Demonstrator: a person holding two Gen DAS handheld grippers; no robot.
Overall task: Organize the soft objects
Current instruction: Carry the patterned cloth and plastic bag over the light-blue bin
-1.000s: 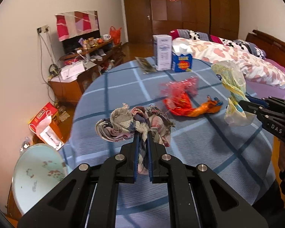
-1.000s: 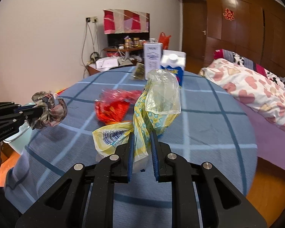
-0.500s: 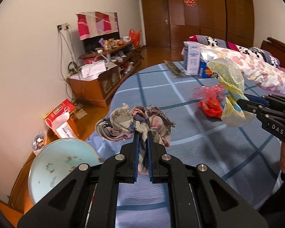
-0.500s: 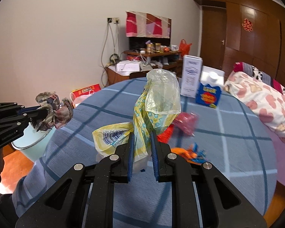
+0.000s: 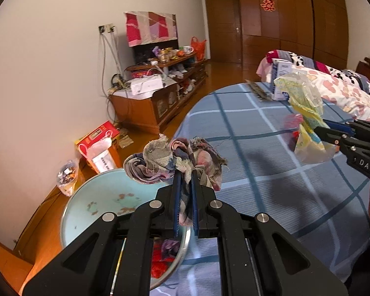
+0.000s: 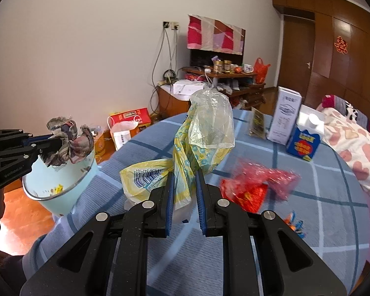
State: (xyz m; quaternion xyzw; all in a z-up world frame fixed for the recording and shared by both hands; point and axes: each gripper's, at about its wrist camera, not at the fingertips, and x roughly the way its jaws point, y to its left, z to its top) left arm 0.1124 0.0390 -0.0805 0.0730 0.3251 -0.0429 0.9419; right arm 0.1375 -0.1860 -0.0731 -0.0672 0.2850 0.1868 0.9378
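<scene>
My left gripper (image 5: pixel 185 175) is shut on a crumpled patterned cloth (image 5: pixel 160 162), held in the air over a pale blue basin (image 5: pixel 91 204) beside the table's left edge. In the right wrist view that cloth (image 6: pixel 66 145) hangs above the basin (image 6: pixel 61 185). My right gripper (image 6: pixel 183 172) is shut on a yellow and clear plastic bag (image 6: pixel 204 135), lifted over the blue checked tablecloth (image 6: pixel 320 222). The bag (image 5: pixel 305 113) also shows at the right of the left wrist view. A red plastic bag (image 6: pixel 254 187) lies on the table.
A white carton (image 6: pixel 286 116) and a blue box (image 6: pixel 303 143) stand at the table's far side. An orange and blue wrapper (image 6: pixel 293 222) lies near the red bag. A bed (image 5: pixel 345 91) sits to the right, a wooden cabinet (image 5: pixel 148 106) and red box (image 5: pixel 96 135) on the left.
Both grippers have swung left with their loads. The cloth has gone from over the table to over the basin, and the plastic bag has followed toward the table's left side.
</scene>
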